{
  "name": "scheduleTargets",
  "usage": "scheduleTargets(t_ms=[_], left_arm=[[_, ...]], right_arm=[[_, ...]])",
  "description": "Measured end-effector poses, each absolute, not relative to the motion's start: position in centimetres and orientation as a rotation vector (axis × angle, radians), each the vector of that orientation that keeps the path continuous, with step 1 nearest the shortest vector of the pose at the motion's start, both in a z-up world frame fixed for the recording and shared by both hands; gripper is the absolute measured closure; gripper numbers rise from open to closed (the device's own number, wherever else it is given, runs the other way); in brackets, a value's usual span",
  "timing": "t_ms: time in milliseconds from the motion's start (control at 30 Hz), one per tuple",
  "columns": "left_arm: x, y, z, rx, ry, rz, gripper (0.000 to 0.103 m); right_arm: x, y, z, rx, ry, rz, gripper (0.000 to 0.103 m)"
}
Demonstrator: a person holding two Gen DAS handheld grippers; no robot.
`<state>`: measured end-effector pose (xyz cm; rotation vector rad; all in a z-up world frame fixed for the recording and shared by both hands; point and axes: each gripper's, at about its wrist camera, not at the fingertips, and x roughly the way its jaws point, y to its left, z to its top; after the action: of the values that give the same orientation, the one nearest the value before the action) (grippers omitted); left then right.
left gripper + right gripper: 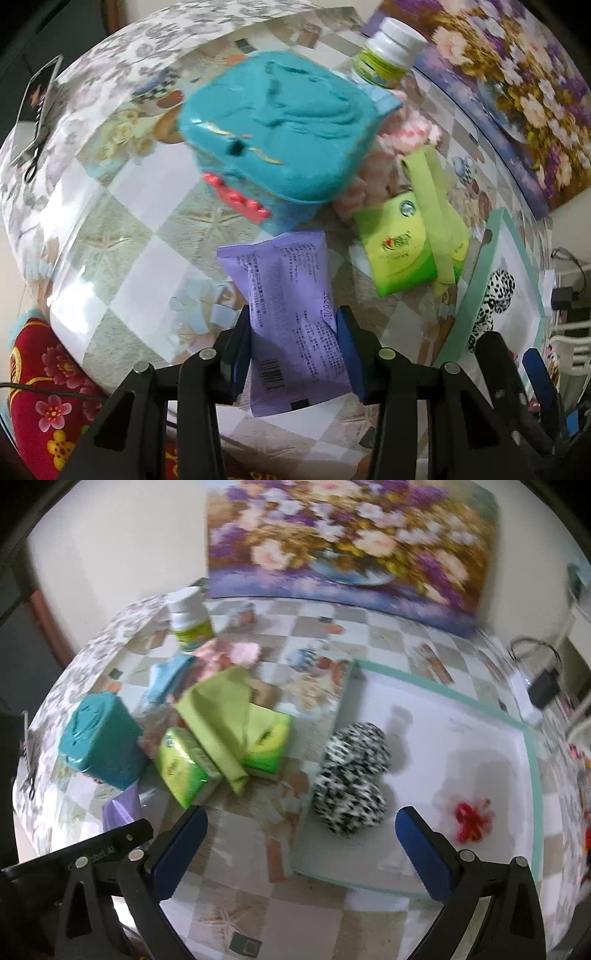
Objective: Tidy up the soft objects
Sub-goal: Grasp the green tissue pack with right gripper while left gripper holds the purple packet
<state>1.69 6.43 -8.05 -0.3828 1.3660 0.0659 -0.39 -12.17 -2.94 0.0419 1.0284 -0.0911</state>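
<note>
My left gripper [293, 334] is shut on a purple tissue pack [291, 314], its blue pads pressed against the pack's two sides. The pack's corner shows in the right wrist view [120, 808]. My right gripper [301, 834] is open and empty, above the table near the white mat [461, 738]. A black-and-white spotted soft roll [351, 775] lies on the mat's left part. Green tissue packs [221, 749] with a green cloth [218, 716] over them lie left of the mat. A pink fluffy cloth [232, 653] lies behind them.
A teal lidded box [280, 129] stands just beyond the purple pack. A white-capped bottle [188, 620] stands at the back. A flower painting [351, 539] leans on the wall. A small red item [472, 819] lies on the mat. A charger and cables [535, 686] sit at the right.
</note>
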Motion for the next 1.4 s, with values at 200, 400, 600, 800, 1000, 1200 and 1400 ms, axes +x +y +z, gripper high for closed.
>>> scheduleTargets(t_ms=[200, 400, 600, 800, 1000, 1200, 1400], left_arm=[[1.1, 8.5, -7.8, -0.442, 1.35, 0.109, 0.057], [0.3, 9.7, -7.8, -0.5, 1.366, 0.136, 0.057], [0.5, 11.2, -8.0, -0.571, 1.352, 0.184, 0.058], [0.2, 12.5, -7.5, -0.594, 1.333, 0.21, 0.058], [0.5, 12.4, -8.0, -0.615, 1.342, 0.209, 0.058], [0.8, 13.4, -8.2, -0.639, 1.342, 0.211, 0.058], [0.6, 13.3, -8.0, -0.649, 1.343, 0.211, 0.058]], right_arm=[[0.2, -10.2, -3.4, -0.017, 1.016, -0.007, 0.004], [1.2, -8.6, -4.4, -0.072, 1.035, 0.056, 0.014], [1.8, -7.1, -5.2, -0.12, 1.048, 0.12, 0.025], [2.3, -6.0, -5.4, -0.166, 1.04, 0.153, 0.03], [2.7, -4.5, -6.2, -0.238, 1.05, 0.17, 0.034], [3.7, -3.7, -7.5, -0.293, 1.074, 0.158, 0.036], [4.4, -3.3, -8.5, -0.315, 1.094, 0.155, 0.036]])
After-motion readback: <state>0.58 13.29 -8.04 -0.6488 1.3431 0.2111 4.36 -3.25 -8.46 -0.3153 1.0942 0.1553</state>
